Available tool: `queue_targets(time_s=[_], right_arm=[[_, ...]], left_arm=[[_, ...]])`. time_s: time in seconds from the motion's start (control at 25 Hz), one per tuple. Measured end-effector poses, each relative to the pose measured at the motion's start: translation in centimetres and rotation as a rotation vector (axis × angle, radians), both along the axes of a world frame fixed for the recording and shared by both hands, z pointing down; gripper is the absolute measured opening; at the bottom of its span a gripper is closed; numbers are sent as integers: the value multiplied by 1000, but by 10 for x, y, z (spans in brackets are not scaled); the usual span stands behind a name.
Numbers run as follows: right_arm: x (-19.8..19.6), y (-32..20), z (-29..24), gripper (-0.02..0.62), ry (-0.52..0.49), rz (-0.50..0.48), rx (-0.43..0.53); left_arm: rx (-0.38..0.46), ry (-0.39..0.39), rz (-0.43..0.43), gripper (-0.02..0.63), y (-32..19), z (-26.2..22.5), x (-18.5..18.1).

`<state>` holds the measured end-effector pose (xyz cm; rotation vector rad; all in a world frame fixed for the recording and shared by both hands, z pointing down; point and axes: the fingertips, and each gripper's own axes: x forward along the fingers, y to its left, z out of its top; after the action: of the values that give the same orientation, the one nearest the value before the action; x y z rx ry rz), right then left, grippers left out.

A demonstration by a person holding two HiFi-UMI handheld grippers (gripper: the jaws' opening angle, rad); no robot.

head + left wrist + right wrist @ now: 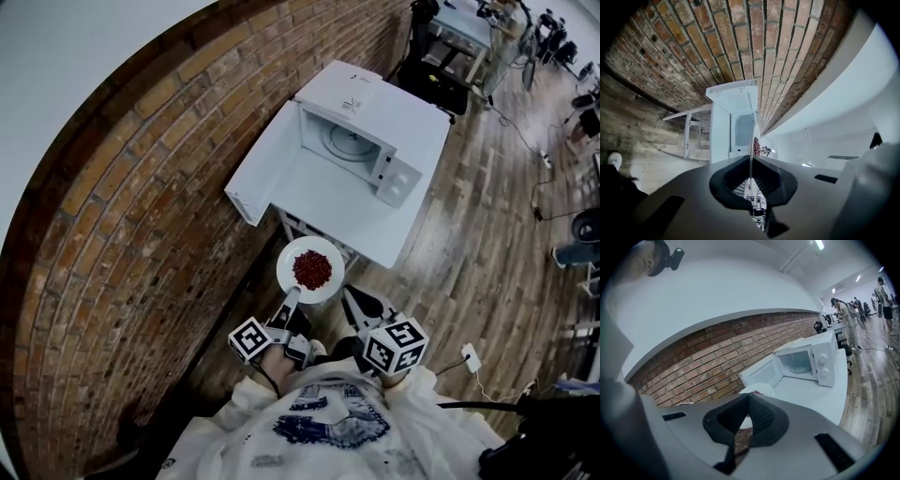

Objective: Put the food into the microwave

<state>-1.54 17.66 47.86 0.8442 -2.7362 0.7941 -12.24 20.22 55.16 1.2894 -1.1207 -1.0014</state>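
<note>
A white plate (292, 256) with a heap of red food (312, 269) hangs in the air just short of the white table (375, 225). My left gripper (292, 298) is shut on the plate's near rim. In the left gripper view the plate (751, 143) shows edge-on between the pads. My right gripper (349, 296) sits close by the plate's right edge, and its jaws look shut with nothing seen between them. In the right gripper view the plate (765, 388) lies just past that gripper (749, 397). The white microwave (375, 131) stands on the table, its door (267, 173) swung wide open.
A brick wall (141, 206) runs along the left, close to the table and the open door. The floor (487, 206) is wooden, with cables and a white plug block (470, 357) on it. Desks and standing people (846, 315) are far off.
</note>
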Motion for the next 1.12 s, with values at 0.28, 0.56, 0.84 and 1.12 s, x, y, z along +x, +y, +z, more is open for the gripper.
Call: queue_targets(time_s=[0.28,0.56,0.84,1.12], right_arm=[[-2,-24,12,14,13,27,-26],[-16,-77,16,14,2,31,-34],[-25,-144,16,14,-1,37,-34],[-17,-205,10,14,-5,62,-33]], left_arm=[[-47,-8,31,17,-25,16,-3],[-61,-15,44,17,-76,21,-11],[-54,-19,63,17,-146,17,-18],[-72,-39,87,17,-209,16,-15]])
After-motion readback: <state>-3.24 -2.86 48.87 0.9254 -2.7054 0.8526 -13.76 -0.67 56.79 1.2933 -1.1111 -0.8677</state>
